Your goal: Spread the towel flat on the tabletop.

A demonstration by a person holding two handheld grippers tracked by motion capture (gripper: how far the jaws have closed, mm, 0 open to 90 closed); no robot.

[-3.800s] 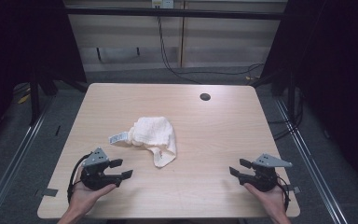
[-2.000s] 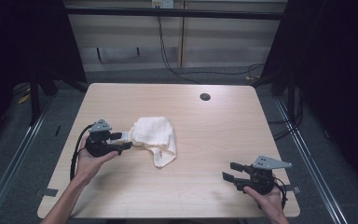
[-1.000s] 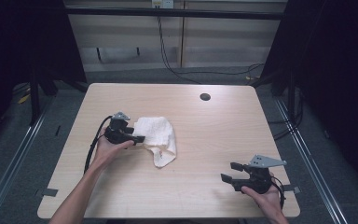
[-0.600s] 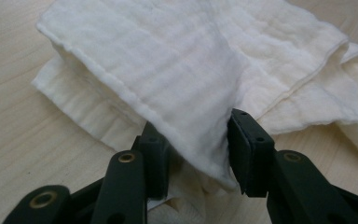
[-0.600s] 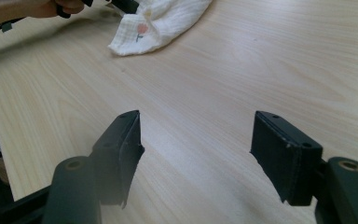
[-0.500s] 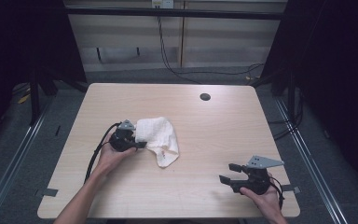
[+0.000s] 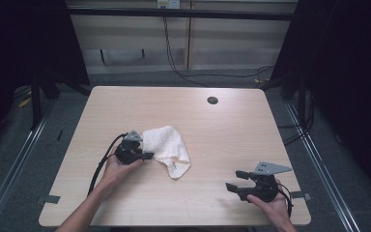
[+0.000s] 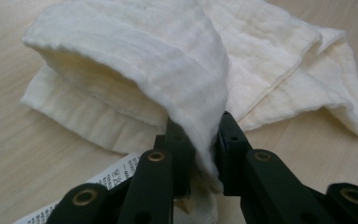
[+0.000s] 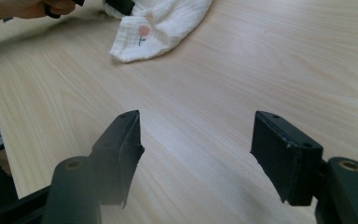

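Observation:
A crumpled cream-white cloth (image 7: 166,147) lies left of the table's middle. My left gripper (image 7: 145,155) is at its left edge; its jaws have just been closing. In the left gripper view a raised fold of the cloth (image 8: 135,60) is pinched between the two black jaws of my left gripper (image 8: 204,151), and a white care label (image 8: 116,175) pokes out below. My right gripper (image 7: 232,181) rests near the front right of the table, open, with only bare wood between its jaws. In the right gripper view my right gripper (image 9: 193,142) faces a cloth corner (image 9: 144,35) with a small pink flower mark.
The wooden table (image 7: 232,130) has a dark round grommet hole (image 7: 212,100) near its far edge. Black cables trail from both grippers. Dark floor and metal rails surround the table.
My left gripper moved from the front left up to the cloth's left edge and closed on a fold of it. The right gripper stayed at the front right.

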